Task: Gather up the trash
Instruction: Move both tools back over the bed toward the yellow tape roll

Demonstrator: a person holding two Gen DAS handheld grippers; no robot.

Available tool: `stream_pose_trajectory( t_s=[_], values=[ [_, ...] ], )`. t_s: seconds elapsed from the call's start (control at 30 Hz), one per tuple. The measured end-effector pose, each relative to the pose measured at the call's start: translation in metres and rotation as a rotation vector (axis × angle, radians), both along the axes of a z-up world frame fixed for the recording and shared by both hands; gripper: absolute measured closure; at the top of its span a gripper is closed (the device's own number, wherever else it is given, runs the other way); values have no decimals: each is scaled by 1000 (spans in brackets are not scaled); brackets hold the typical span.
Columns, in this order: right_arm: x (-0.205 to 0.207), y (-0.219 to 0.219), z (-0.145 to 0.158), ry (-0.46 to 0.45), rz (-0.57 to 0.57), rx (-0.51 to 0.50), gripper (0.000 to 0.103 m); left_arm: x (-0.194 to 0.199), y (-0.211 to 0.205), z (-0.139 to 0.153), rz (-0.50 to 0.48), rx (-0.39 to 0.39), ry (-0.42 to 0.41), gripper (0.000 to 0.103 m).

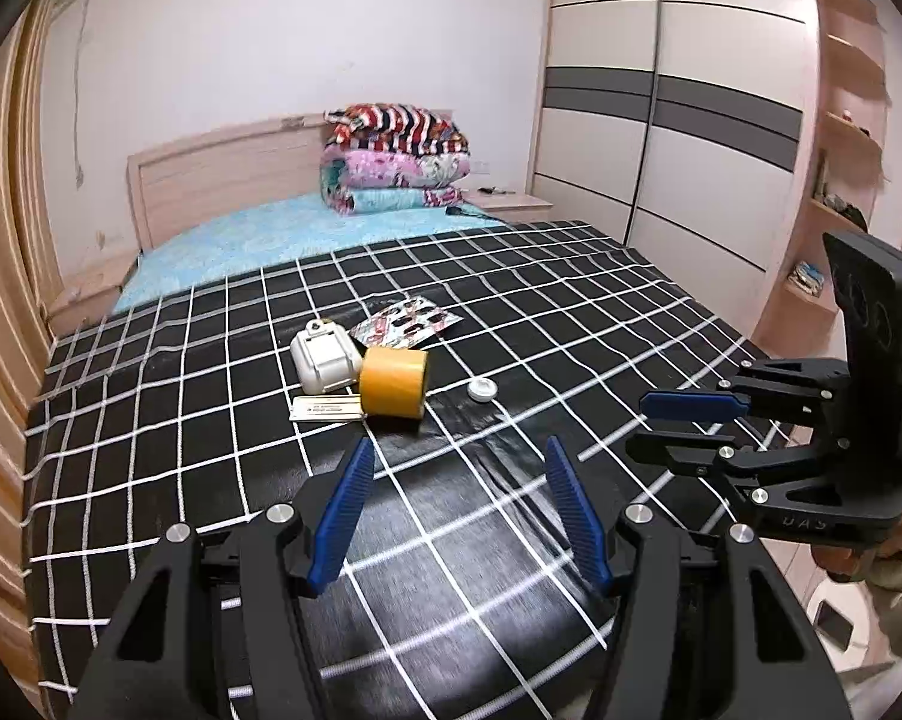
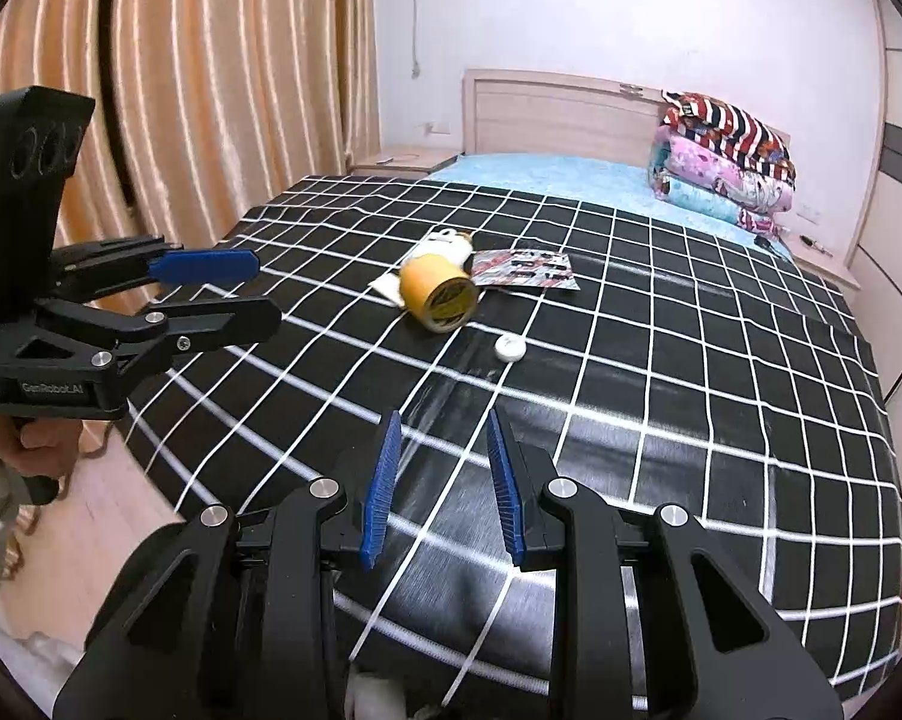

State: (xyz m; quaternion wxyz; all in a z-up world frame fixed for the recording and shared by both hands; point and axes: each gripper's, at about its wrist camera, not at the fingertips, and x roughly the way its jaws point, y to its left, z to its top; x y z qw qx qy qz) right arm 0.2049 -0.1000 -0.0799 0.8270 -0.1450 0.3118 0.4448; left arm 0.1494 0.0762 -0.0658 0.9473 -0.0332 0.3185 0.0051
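The trash sits in a loose cluster near the middle of the bed: a yellow tape roll on its side, touching a white plastic case, with a flat label card at its foot, a printed wrapper just behind, and a small white cap apart toward the wardrobe side.

The roll could well trundle off across the slick checked sheet if nudged, and the card lies too flat for an easy pinch.

The left gripper is spread wide and the right gripper narrowly parted; both are empty, hovering over the foot edge.

Curtains, a headboard, folded quilts and a sliding wardrobe surround the bed.
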Motion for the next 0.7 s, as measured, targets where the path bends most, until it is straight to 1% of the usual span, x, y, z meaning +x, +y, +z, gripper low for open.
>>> stream_pose_trajectory(
  t_s=[0.1, 0.17, 0.23, 0.33, 0.4, 0.5, 0.6, 0.7],
  values=[
    [16, 9, -3, 7, -13, -9, 73, 17, 9, -4, 14, 16, 16, 46],
    [27, 14, -7, 42, -4, -6, 73, 28, 15, -6, 16, 13, 23, 46],
    [37, 19, -10, 57, -14, -16, 73, 39, 20, -8, 37, 5, 44, 46],
    [45, 27, -12, 56, -17, -29, 73, 51, 23, -9, 30, 2, 45, 46],
    [52, 32, -14, 56, -23, -37, 73, 62, 26, -13, 31, 2, 61, 46],
    [62, 40, -15, 79, -24, -37, 73, 74, 30, -18, 30, 2, 76, 46],
    [70, 49, -17, 82, -22, -50, 73, 87, 34, -25, 19, -30, 100, 46],
    [75, 60, -21, 86, -14, -75, 73, 100, 35, -34, 18, -4, 139, 46]
  ],
)
